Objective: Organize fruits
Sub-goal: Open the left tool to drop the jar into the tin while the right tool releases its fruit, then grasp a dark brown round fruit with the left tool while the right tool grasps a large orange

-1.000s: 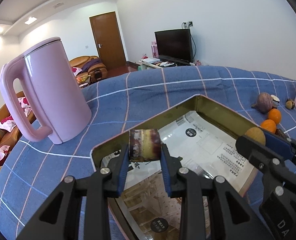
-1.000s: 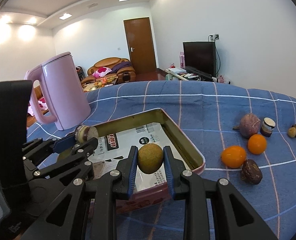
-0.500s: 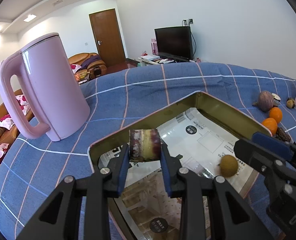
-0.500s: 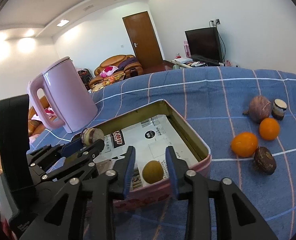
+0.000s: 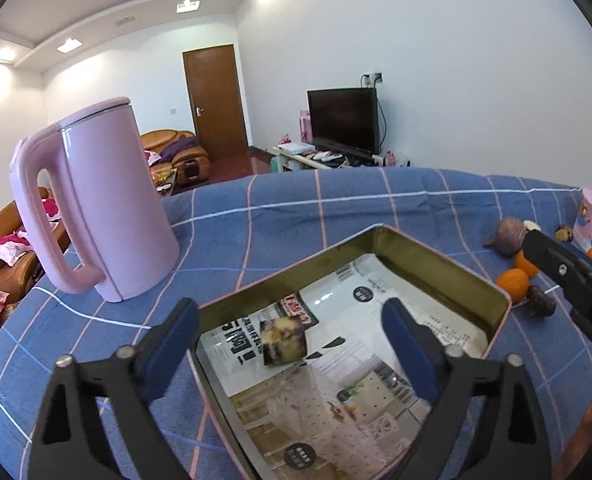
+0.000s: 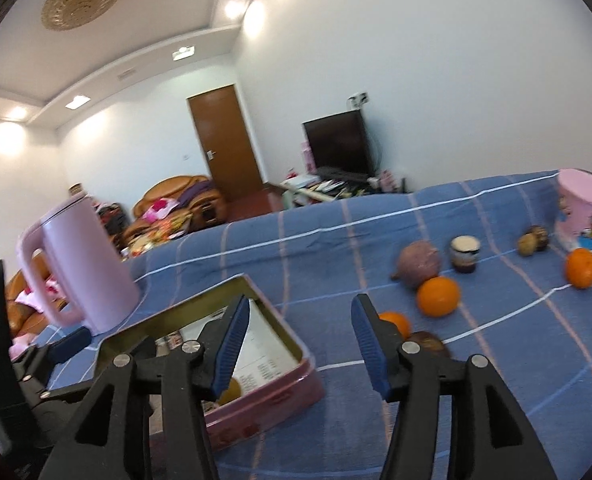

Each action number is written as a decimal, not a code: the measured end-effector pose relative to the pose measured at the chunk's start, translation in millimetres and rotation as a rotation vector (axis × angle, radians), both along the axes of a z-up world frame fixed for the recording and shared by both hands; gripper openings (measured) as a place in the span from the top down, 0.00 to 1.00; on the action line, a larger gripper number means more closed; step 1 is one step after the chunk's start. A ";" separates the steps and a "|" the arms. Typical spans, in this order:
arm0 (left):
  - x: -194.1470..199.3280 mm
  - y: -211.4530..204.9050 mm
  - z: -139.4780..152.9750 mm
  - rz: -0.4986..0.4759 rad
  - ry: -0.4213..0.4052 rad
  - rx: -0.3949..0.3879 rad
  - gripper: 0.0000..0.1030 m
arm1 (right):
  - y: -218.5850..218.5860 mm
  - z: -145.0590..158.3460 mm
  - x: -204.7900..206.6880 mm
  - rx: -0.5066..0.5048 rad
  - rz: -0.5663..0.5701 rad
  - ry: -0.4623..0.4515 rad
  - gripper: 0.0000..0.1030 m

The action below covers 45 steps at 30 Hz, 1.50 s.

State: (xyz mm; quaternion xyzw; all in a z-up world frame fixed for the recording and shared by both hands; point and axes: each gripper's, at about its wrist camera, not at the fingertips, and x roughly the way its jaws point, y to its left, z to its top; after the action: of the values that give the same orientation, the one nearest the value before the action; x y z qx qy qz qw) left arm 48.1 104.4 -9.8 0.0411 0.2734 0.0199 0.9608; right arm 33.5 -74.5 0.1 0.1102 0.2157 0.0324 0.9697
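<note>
Both claws gape wide, gripping nothing: left claw [image 5: 290, 332] over the tin [image 5: 447, 276], right claw [image 6: 299, 340] near oranges [image 6: 437, 296].

Black plastic left gripper [image 5: 290, 332], right gripper [image 6: 299, 340], blue-padded jaws, silver screws

Glossy metal tin [image 5: 435, 264] on matt woven cloth [image 5: 280, 216].
</note>
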 end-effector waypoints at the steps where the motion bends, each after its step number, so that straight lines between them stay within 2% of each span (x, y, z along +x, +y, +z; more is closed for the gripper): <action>1: -0.6 -0.7 0.6 -0.004 -0.005 -0.003 0.06 | -0.9 0.4 -0.7 -0.014 -0.022 -0.003 0.46; 6: -2.5 -3.9 0.7 -0.009 -0.017 -0.008 0.04 | -12.9 1.8 -5.0 -0.048 -0.120 -0.022 0.46; 15: -8.2 -19.9 -2.5 -0.029 -0.042 0.052 0.04 | -27.4 -4.2 -3.2 -0.023 -0.152 0.019 0.46; 19: -14.4 -20.7 -0.2 -0.036 -0.067 0.047 0.03 | -37.8 -8.1 -6.8 -0.010 -0.173 0.063 0.46; 27: -22.6 -32.9 -0.9 -0.047 -0.062 0.057 0.03 | -75.9 -16.2 -18.4 0.010 -0.214 0.148 0.46; 36: -32.8 -63.0 -3.7 -0.124 -0.023 0.036 0.03 | -129.0 -16.7 -34.2 0.012 -0.269 0.176 0.46; 45: -38.2 -100.2 -4.2 -0.199 0.005 0.031 0.03 | -160.2 -16.3 -40.4 0.032 -0.292 0.194 0.46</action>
State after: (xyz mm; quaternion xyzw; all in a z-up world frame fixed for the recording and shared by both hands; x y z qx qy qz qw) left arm 9.9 4.2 -14.0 0.0831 0.2699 -0.0713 0.9566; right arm -7.0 -234.6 -16.3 0.1585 0.2894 -0.1161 0.9368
